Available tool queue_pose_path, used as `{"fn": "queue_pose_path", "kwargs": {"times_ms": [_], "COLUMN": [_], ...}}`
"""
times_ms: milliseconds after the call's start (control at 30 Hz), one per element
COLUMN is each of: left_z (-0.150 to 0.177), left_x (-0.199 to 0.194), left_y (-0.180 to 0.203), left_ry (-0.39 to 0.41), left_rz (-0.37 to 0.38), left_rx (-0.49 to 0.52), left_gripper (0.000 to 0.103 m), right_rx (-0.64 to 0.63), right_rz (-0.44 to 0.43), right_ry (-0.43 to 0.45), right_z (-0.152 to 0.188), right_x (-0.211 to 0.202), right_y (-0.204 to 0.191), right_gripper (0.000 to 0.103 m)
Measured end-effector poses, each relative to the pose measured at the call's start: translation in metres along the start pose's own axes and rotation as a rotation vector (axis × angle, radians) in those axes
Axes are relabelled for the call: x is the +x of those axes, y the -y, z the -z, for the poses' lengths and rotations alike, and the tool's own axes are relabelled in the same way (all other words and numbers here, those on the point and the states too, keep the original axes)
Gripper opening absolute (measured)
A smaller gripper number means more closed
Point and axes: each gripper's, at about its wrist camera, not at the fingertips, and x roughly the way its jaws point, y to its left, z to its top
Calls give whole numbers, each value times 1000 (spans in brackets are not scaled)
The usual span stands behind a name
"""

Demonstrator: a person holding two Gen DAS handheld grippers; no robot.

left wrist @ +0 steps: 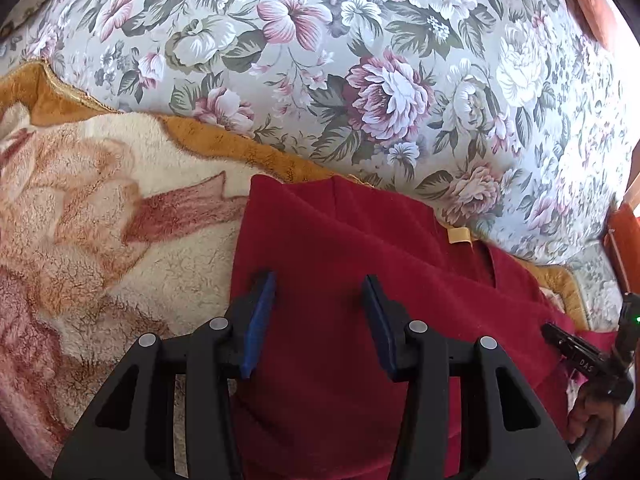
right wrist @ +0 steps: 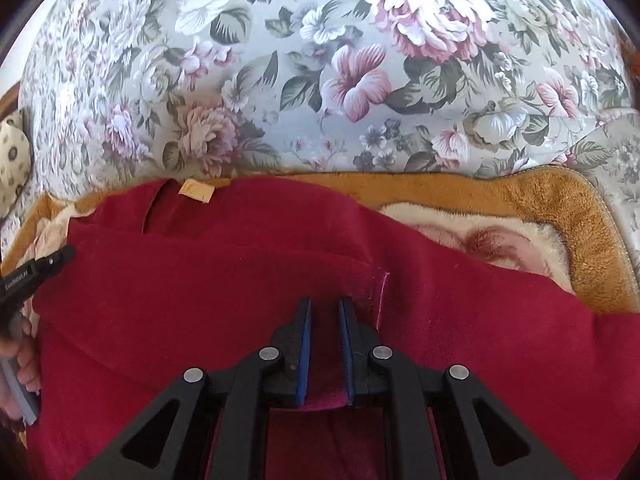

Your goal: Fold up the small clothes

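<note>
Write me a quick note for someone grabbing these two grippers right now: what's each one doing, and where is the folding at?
Left gripper: open, over the red garment, holding nothing.
Right gripper: jaws narrowed around a fold of the garment; grip not certain.
The garment lies on the fleece blanket by the floral cushion, label showing at the neck.
Done: one part looks folded over.
Left: finish folding and flatten.
</note>
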Motion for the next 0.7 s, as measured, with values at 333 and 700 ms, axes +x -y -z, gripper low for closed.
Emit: {"fn": "queue_pose_path", "kwargs": {"times_ms": [333, 700], "left_z": [5, 32], "left_x": [-36, -35], "left_y": [20, 33], "left_ry": [44, -22], "left_rz": [-50, -86], "left_rx": [67, 108], "left_gripper": [45, 57], "right_rx": [-28, -32], "right_rz": [-13, 2], "right_ry": [58, -8], "right_z": [-7, 26], "right_x": [-41, -41], "right_y": [-26, -38], "right_gripper": [12, 14]}}
